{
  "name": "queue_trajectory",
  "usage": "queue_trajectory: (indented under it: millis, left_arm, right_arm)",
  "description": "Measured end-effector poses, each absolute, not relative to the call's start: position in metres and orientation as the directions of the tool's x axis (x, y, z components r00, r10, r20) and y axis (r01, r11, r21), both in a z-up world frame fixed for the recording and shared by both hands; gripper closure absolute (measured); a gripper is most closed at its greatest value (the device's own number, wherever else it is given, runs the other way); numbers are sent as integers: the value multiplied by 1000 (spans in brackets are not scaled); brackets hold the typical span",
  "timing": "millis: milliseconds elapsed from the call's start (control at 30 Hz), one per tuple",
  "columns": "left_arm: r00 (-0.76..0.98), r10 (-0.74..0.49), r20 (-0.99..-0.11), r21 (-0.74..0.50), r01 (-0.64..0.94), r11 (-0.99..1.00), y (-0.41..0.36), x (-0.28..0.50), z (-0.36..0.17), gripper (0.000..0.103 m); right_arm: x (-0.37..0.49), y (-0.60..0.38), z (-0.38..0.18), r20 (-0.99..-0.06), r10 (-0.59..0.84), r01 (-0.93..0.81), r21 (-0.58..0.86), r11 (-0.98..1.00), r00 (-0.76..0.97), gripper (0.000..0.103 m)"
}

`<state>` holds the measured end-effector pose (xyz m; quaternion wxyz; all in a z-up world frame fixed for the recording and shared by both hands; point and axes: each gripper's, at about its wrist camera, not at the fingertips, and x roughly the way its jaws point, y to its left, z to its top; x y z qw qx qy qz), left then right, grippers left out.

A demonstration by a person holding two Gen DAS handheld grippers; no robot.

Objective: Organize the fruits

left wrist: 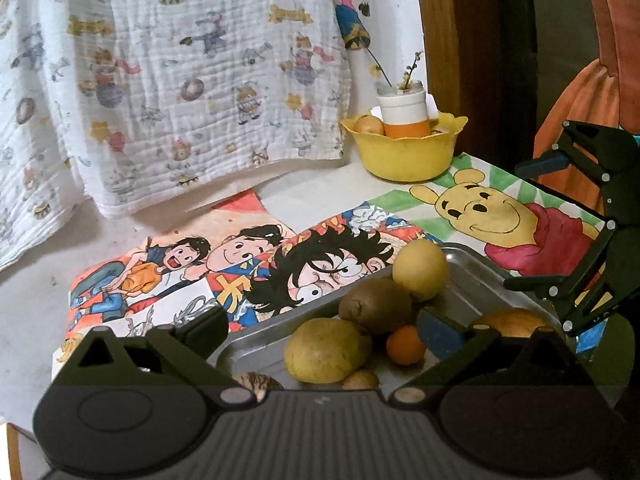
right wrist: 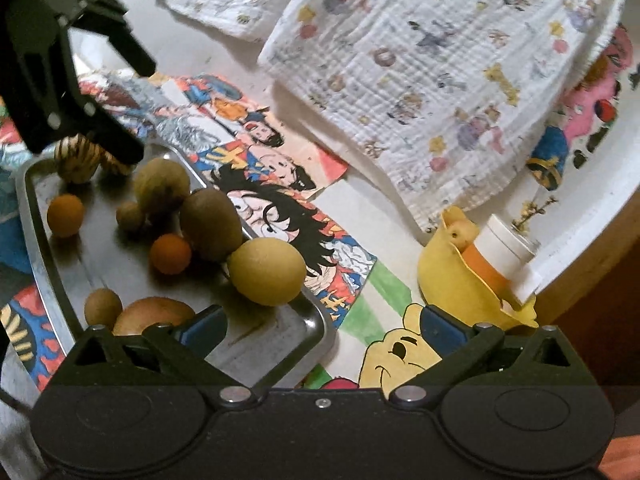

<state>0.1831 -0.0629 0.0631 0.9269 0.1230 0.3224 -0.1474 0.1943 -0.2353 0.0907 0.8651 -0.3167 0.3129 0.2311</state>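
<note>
A steel tray point(right wrist: 276, 332) point(left wrist: 472, 276) holds several fruits: a yellow lemon point(right wrist: 267, 271) point(left wrist: 420, 268), a brown kiwi point(right wrist: 211, 224) point(left wrist: 375, 306), a second lemon point(left wrist: 326, 350), small oranges point(right wrist: 170, 253) point(left wrist: 405, 345), an apple point(right wrist: 154, 314) and striped walnuts point(right wrist: 78, 159). My left gripper point(left wrist: 324, 328) is open, low over the tray with the fruits between its fingers. My right gripper point(right wrist: 320, 328) is open and empty above the tray's near corner. A yellow bowl point(left wrist: 404, 156) point(right wrist: 456, 280) holds a fruit point(left wrist: 368, 124) and a white-orange cup point(left wrist: 404, 114).
Cartoon drawings point(left wrist: 224, 268) and a Winnie the Pooh drawing point(left wrist: 492, 208) point(right wrist: 396, 356) cover the white table. A printed white cloth point(left wrist: 180, 80) point(right wrist: 432, 80) hangs behind. A wooden post point(left wrist: 444, 40) stands at the right rear. The right gripper shows in the left wrist view point(left wrist: 580, 216).
</note>
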Motion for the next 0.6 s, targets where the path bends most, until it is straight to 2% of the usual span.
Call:
queue_trajectory:
  millis: [400, 600]
  left_arm:
    - [819, -116, -562, 92, 202, 975, -51, 148, 56, 1]
    - [830, -105, -548, 23, 140, 990, -39, 131, 57, 1]
  right_arm:
    - [166, -236, 109, -570, 211, -428, -278, 860, 794, 1]
    - [139, -226, 118, -508, 212, -369, -231, 900, 835, 1]
